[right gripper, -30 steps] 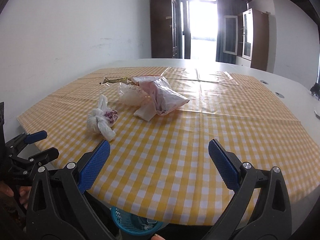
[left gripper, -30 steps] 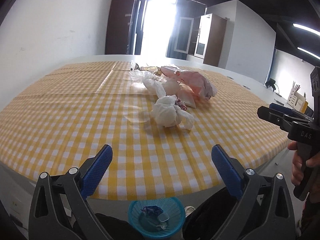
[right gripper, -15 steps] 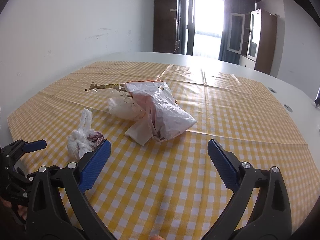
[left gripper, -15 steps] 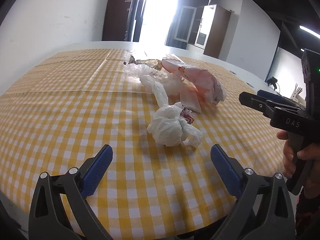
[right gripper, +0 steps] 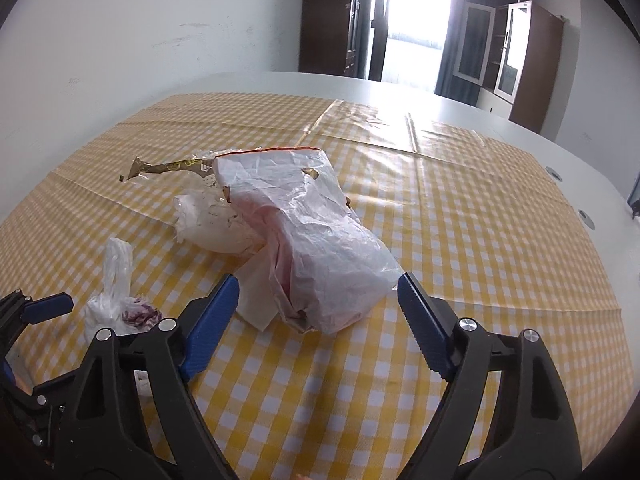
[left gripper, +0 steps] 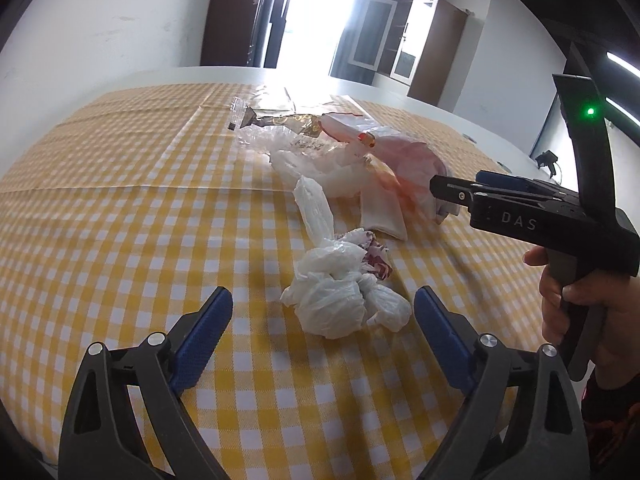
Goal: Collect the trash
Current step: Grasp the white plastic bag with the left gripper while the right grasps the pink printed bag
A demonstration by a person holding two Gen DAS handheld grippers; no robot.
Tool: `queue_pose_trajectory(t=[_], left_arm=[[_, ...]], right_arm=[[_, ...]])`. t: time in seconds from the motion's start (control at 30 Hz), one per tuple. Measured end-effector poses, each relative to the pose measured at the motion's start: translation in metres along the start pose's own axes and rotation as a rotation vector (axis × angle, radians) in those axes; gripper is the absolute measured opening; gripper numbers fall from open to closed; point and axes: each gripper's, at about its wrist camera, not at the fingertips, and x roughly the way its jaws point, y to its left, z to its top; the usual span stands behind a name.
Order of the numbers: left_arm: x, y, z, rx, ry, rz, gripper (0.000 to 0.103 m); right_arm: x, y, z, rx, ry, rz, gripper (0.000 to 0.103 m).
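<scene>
Nothing collected yet: your left hand-held gripper (left gripper: pixel 324 332), jaws spread and just narrowing, brackets the knotted white bag (left gripper: pixel 340 292) at lower centre; your right hand-held gripper (right gripper: pixel 318 316), likewise narrowing, flanks the crumpled pink-white bag (right gripper: pixel 312 232) mid-frame on the surface (right gripper: pixel 480 220)

Open left tongs (left gripper: pixel 323 328) frame a knotted white bag (left gripper: pixel 340 292) on the checked tablecloth (left gripper: pixel 120 220).

Two plastic bags (right gripper: pixel 316 236) (left gripper: pixel 340 292) — one wrapper (right gripper: pixel 168 167)

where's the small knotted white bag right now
In the left wrist view the small knotted white bag lies on the checked tablecloth, just ahead of the open left tongs, nearer than the big pinkish bag.
</scene>
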Motion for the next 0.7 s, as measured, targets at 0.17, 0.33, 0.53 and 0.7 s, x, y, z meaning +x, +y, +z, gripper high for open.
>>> queue_pose_trajectory(t=[0.17, 0.33, 0.53, 0.7], left_arm=[[0.011, -0.002, 0.001, -0.003, 0.033, -0.002, 0.083], [0.017, -0.009, 0.001, 0.006, 0.039, -0.001, 0.069], [0.012, -0.010, -0.002, -0.018, 0.011, 0.003, 0.045], [-0.004, -0.007, -0.008, -0.047, -0.030, 0.000, 0.042]], right_arm=[[0.013, -0.004, -0.003, -0.009, 0.040, -0.002, 0.058], [0.014, -0.010, -0.009, 0.000, 0.053, 0.018, 0.031], [0.001, -0.024, -0.014, 0.069, 0.026, 0.056, 0.017], [-0.015, -0.030, -0.023, 0.111, -0.009, 0.092, 0.015]])
